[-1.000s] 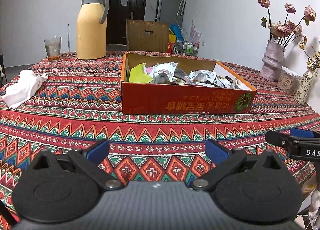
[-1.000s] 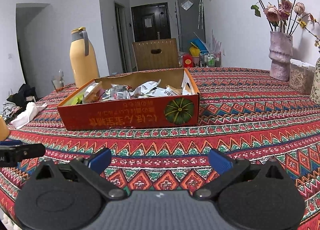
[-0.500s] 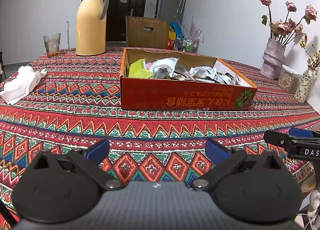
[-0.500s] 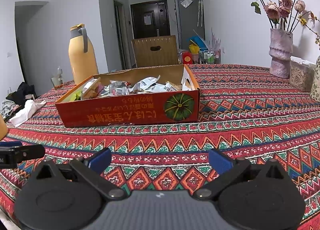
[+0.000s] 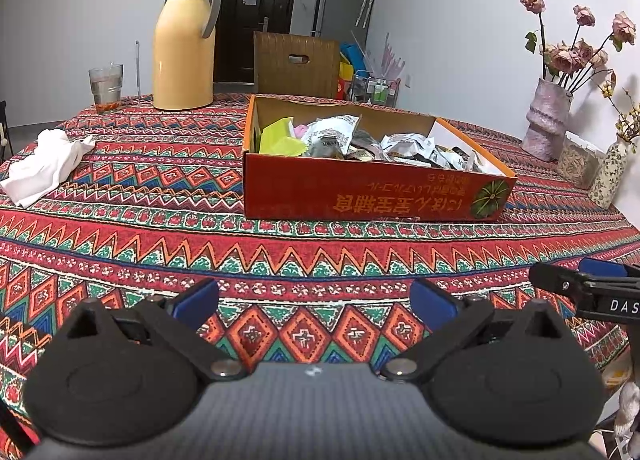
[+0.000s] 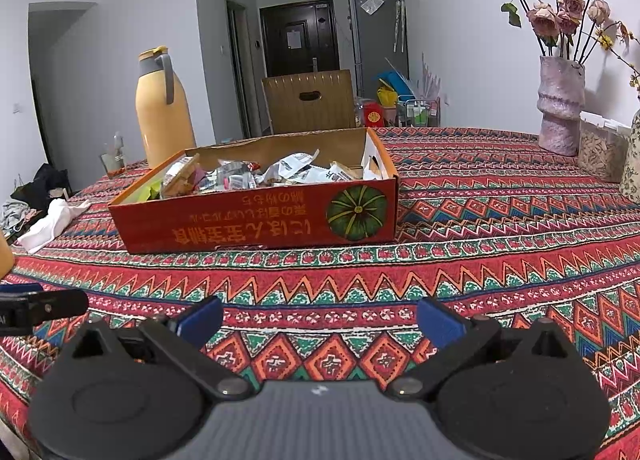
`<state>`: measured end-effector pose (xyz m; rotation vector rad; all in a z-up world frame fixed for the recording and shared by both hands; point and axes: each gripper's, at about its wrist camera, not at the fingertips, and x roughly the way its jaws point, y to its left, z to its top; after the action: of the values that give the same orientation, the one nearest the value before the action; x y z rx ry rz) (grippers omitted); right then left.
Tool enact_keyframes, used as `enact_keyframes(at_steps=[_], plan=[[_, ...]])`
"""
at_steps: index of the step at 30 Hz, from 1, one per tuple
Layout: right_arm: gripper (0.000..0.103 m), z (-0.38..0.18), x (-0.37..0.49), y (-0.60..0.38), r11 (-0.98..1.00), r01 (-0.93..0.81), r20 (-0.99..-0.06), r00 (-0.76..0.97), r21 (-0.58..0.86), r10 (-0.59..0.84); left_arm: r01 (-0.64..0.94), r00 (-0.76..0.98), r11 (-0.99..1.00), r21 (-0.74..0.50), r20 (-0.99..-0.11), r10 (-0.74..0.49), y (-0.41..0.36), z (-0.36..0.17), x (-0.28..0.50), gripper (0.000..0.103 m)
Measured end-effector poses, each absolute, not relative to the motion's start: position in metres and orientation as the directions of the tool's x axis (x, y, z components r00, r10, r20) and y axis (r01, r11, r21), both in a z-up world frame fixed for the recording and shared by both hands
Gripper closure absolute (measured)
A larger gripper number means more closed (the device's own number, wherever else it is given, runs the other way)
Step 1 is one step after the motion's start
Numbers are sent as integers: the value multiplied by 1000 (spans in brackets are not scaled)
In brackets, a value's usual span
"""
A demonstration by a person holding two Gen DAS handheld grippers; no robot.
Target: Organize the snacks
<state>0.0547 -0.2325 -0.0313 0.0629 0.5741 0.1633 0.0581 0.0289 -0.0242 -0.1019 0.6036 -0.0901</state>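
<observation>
- Box (image 5: 372,195) of red cardboard sits on the patterned tablecloth (image 5: 160,244), at 12 o'clock from the left gripper (image 5: 314,302) and well apart from it; pumpkin print on the near wall toward its right end.
- Snacks (image 5: 360,141) fill the box in a loose heap: silver and white packets, one yellow-green packet (image 5: 280,137) at the box's left end. None lie on the cloth outside the box.
- Left gripper: jaws spread wide, blue fingertips (image 5: 196,302) apart, nothing between them; it hangs over the near part of the table.
- Right gripper (image 6: 320,320): jaws likewise spread wide, blue fingertips (image 6: 440,322) apart, empty. Box (image 6: 256,215) lies at 11 to 12 o'clock from it, well apart.
- One finger of the right gripper shows at 3 o'clock in the left wrist view; one finger of the left gripper shows at 9 o'clock in the right wrist view. The two tools are side by side, not touching.
- Yellow jug (image 5: 186,43) with grey handle stands upright at 11 o'clock from the left gripper, beyond the box; a glass (image 5: 106,87) stands to its left, apart from it.
- White cloth (image 5: 44,165), crumpled, at 10 o'clock on the table.
- Vase (image 6: 560,111) with dried roses at 2 o'clock from the right gripper, near the wall; a clear container (image 6: 600,151) just beside it.
- Chair (image 6: 310,101) at 12 o'clock behind the table's far side.
</observation>
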Motion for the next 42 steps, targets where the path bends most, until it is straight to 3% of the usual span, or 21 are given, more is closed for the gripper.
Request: enact_keyframes(at_steps=[42], plan=[[0,-31,54,-233,985,-136,-535,827,105,171,61,827,991,-120,-550,-117,28,-22,53,0]])
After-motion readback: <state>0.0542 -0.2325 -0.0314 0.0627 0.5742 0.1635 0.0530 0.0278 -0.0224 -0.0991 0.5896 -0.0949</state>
